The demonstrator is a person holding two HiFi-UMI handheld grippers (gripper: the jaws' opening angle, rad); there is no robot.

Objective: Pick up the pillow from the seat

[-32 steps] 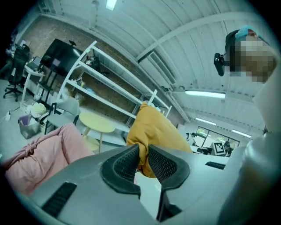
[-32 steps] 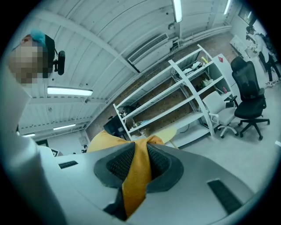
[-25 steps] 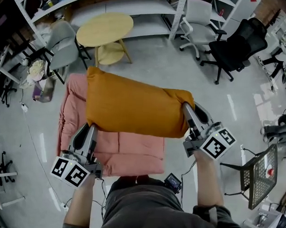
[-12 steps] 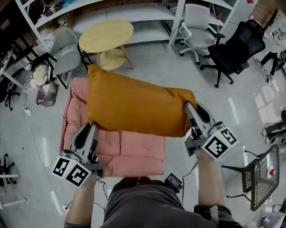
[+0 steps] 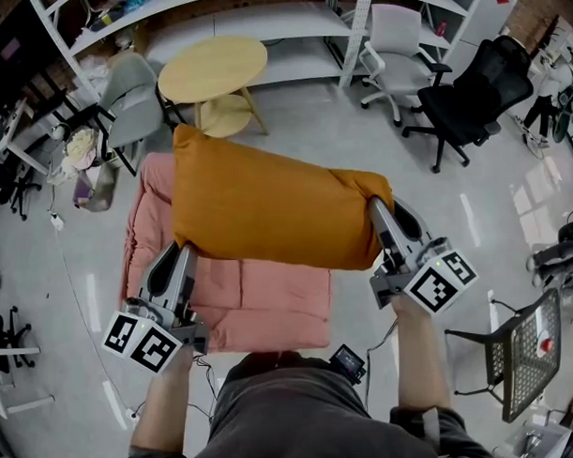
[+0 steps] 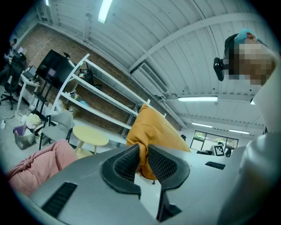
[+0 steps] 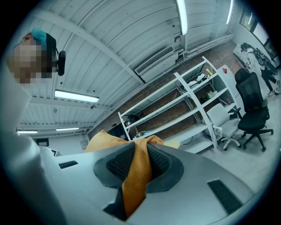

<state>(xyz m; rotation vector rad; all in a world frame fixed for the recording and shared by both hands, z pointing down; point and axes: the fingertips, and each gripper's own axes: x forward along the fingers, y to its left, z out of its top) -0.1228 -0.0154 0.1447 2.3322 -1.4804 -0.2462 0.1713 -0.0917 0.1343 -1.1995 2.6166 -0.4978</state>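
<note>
Pillow: The orange pillow [image 5: 268,213] hangs lengthwise between the two grippers. It is raised above the seat, with its left end higher in the head view than its right.
Left gripper: The left gripper [image 5: 180,255] grips the pillow's lower left corner. Its jaws stand narrow, and the ribbed pads [image 6: 125,163] pinch a bunched fold of orange fabric.
Right gripper: The right gripper [image 5: 379,217] grips the pillow's right end. Its jaws are also narrow, and the pads [image 7: 118,165] clamp a strip of the fabric that runs down between them.
Seat: The pink padded seat [image 5: 256,307] lies below the pillow, just in front of the person. Its cover is rumpled, and the pillow hides its upper part in the head view.
Person: A dark grey top [image 5: 299,412] shows at the bottom of the head view, with both forearms reaching forward to the grippers.
Surroundings: A round wooden table [image 5: 212,66] stands beyond the seat, with a grey chair [image 5: 132,96] beside it. A black office chair [image 5: 479,89] and a white office chair [image 5: 396,35] stand to the right, near white shelving [image 5: 237,20].
</note>
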